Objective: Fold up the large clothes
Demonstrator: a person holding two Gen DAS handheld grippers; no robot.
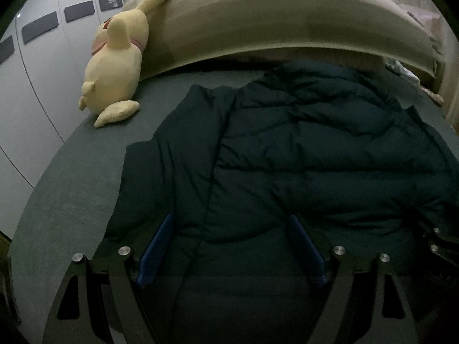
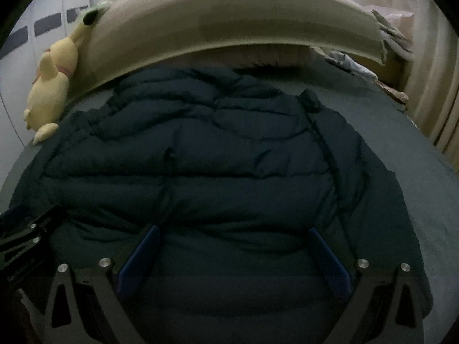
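A large dark navy quilted puffer jacket (image 1: 301,149) lies spread flat on the grey bed (image 1: 86,166), its hood end toward the headboard. It fills the right wrist view (image 2: 215,157) too. My left gripper (image 1: 231,223) is open, its blue pads (image 1: 156,249) hovering over the jacket's near left part. My right gripper (image 2: 233,233) is open, its blue pads (image 2: 330,258) over the near hem. Neither holds anything. The right gripper's body shows at the edge of the left wrist view (image 1: 439,243).
A beige padded headboard (image 1: 272,25) runs across the back. A yellow plush toy (image 1: 114,66) leans at the bed's far left corner by white wardrobe doors (image 1: 37,66). Crumpled items (image 2: 352,66) lie at the far right. Bare grey sheet (image 2: 430,172) lies right of the jacket.
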